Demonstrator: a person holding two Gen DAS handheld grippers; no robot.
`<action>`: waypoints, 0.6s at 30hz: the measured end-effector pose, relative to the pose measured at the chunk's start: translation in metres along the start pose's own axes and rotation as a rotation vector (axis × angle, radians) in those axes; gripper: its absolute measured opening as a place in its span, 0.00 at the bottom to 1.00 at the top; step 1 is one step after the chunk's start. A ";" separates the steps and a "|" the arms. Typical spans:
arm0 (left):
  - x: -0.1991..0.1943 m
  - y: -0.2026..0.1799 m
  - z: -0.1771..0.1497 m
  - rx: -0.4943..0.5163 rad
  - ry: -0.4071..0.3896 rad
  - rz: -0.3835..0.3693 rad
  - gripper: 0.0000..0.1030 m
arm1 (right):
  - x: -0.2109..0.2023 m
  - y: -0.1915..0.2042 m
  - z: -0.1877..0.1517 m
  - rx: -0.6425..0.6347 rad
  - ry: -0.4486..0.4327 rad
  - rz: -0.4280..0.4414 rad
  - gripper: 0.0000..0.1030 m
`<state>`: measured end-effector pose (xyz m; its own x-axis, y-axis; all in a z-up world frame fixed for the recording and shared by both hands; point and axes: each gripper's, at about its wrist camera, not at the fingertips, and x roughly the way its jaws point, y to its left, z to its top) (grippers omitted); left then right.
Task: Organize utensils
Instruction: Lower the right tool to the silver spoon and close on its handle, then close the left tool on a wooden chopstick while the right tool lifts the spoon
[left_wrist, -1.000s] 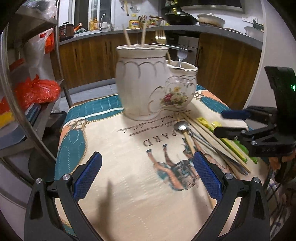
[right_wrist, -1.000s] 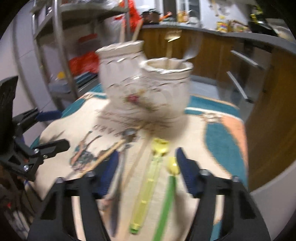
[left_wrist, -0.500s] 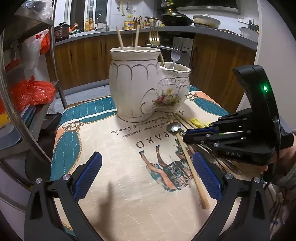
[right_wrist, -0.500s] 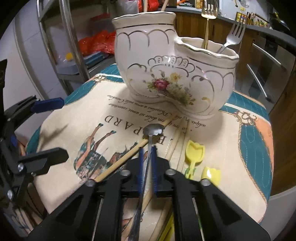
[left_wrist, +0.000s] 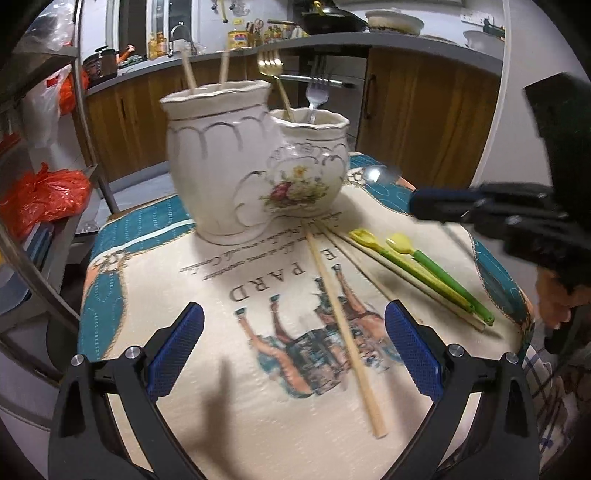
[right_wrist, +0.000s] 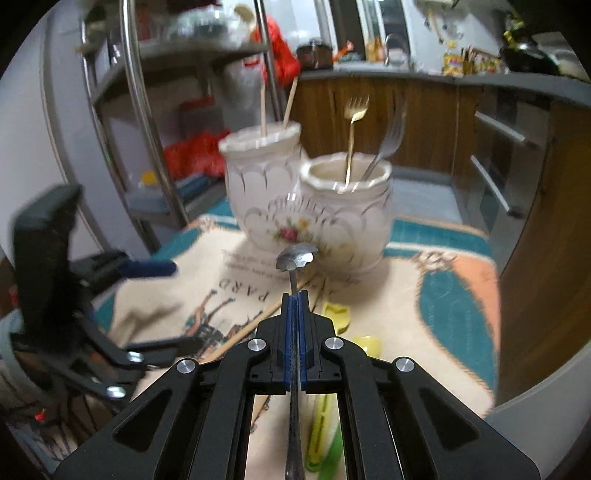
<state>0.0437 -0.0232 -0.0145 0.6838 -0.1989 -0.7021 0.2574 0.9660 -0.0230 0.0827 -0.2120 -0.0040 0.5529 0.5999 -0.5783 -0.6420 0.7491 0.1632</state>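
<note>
The silver metal spoon (right_wrist: 296, 257), flat on the printed cloth half a second ago, is now lifted clear, clamped in the right gripper (right_wrist: 294, 301) and aimed at the white ceramic double-pot holder (right_wrist: 345, 206) at twelve o'clock for dropping in, while the left gripper (left_wrist: 293, 349) is held wide and empty.

- The metal spoon (right_wrist: 296, 258), which lay flat on the printed cloth (left_wrist: 229, 373) among the chopsticks a second ago, is now lifted clear of it, its bowl hanging in the air in front of the shorter pot of the ceramic holder (right_wrist: 347, 218).
- The right gripper (right_wrist: 294, 295), open wide a second ago, has since closed on the spoon's handle and risen with it; in the left wrist view it now sits at 3 o'clock, higher and farther right than half a second ago.
- The loose chopstick (left_wrist: 343, 314) and the yellow and green plastic spoons (left_wrist: 424, 266), partly hidden by that gripper half a second ago, are now in plain sight.
</note>
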 end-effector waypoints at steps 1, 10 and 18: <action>0.002 -0.003 0.001 0.007 0.007 -0.003 0.90 | -0.008 -0.001 0.000 -0.001 -0.025 0.000 0.04; 0.022 -0.032 0.004 0.112 0.091 0.012 0.48 | -0.056 0.001 0.001 -0.023 -0.194 0.008 0.04; 0.031 -0.024 0.006 0.070 0.168 0.032 0.23 | -0.081 0.002 0.006 -0.023 -0.316 -0.003 0.04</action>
<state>0.0631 -0.0536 -0.0315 0.5704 -0.1322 -0.8107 0.2881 0.9564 0.0468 0.0397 -0.2574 0.0477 0.6902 0.6580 -0.3010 -0.6501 0.7466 0.1415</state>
